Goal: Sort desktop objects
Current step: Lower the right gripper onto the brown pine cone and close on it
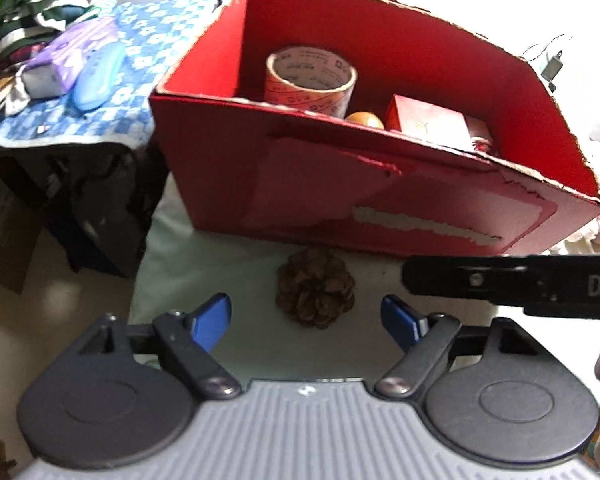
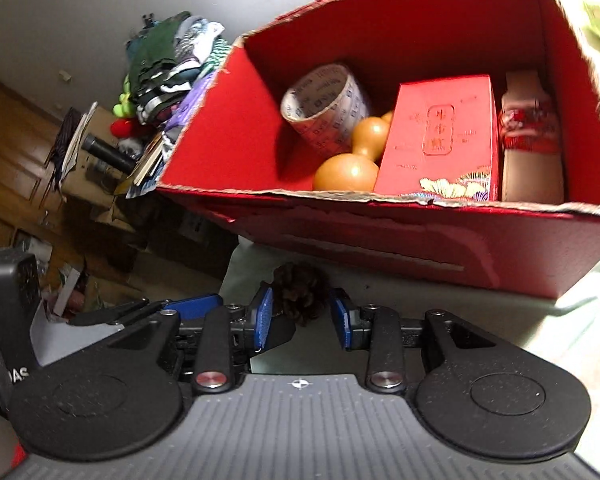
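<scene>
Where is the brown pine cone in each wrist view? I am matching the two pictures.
Left wrist view: the brown pine cone lies low in the centre, on the pale table surface, ahead of the open jaws.
Right wrist view: it sits low, just left of centre, between the jaws.
Shared landmark: the red cardboard box right behind it.

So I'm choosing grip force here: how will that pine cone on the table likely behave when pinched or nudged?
The pine cone looks dry with open scales, so probably light, and its scale tips may snap under a hard squeeze. Its rough, uneven surface should catch the right gripper's pads rather than slip. Its rounded shape may wobble or roll toward the red box if pushed.
</scene>
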Demonstrator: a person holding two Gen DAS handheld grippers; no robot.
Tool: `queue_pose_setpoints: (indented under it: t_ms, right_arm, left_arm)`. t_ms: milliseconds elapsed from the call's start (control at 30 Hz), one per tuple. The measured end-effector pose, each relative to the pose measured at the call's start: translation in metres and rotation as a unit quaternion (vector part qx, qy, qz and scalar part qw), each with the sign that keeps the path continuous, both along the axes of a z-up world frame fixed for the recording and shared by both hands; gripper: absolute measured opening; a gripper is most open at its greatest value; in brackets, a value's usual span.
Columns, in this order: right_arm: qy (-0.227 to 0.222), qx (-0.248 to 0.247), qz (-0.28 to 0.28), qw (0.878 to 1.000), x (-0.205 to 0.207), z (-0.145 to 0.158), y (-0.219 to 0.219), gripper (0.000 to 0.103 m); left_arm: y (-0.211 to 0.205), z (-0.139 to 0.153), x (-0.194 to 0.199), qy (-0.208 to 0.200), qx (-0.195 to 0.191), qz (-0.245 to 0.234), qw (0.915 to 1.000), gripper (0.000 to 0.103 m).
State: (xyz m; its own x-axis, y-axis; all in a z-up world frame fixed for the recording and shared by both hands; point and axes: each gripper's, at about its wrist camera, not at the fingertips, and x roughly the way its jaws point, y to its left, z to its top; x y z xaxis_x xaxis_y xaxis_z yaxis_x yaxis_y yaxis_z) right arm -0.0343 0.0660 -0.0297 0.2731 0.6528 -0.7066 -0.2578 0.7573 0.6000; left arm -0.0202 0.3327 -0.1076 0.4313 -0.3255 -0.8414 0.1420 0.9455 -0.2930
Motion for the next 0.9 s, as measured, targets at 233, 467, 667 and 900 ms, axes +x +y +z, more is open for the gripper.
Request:
queue_pose_setpoints:
  t_ms: [233,467,667,900]
  right_arm:
    - [0.046,0.015,-0.018,0.999,0.011,-0.017,0.005,0.042]
    - [0.051,0.007,-0.017,0.999,0.015,-0.024,0.019,0.045]
    - [0.058,-0.007,-0.018,0.998,0.017,-0.032,0.027,0.045]
    - [0.066,-0.011,-0.013,0.998,0.016,-0.041,0.026,0.049]
  left_arm:
    - [0.001,-0.010,0.010,-0.008,-0.010,-0.030,0.9995,0.078]
    - [0.000,-0.020,0.017,-0.005,-0.034,-0.055,0.9979,0.068]
    - [-0.001,-0.033,0.021,0.018,-0.048,-0.060,0.9969,0.055]
    - [-0.008,-0.031,0.018,0.007,-0.040,-0.063,0.9972,0.053]
